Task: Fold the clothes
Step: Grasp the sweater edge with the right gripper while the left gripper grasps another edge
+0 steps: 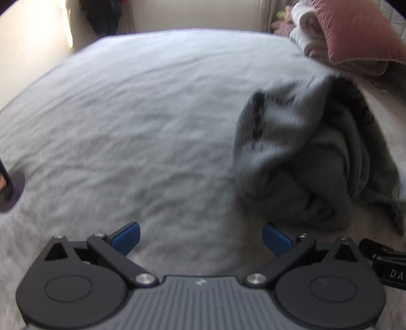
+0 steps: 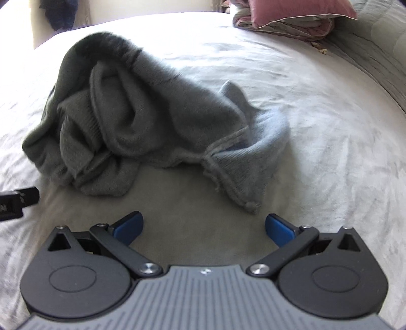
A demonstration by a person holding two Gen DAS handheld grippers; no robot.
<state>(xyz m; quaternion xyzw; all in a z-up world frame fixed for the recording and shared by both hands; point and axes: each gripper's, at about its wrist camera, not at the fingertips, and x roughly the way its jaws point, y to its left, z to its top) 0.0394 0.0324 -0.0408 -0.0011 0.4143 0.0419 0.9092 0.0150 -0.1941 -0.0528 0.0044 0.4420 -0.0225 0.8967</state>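
Both jaws stand wide apart and hold nothing: the left gripper (image 1: 201, 238) and right gripper (image 2: 204, 229) hang over the bed (image 2: 317, 106). Beyond them a grey sweater (image 2: 132, 119) lies crumpled on the sheet. Farthest back sits a pink pillow (image 2: 299, 11).

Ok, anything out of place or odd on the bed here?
Nothing damaged or spilled. The grey sweater lies crumpled in a heap on the bed sheet, unfolded. Both grippers, left and right, are open and empty.
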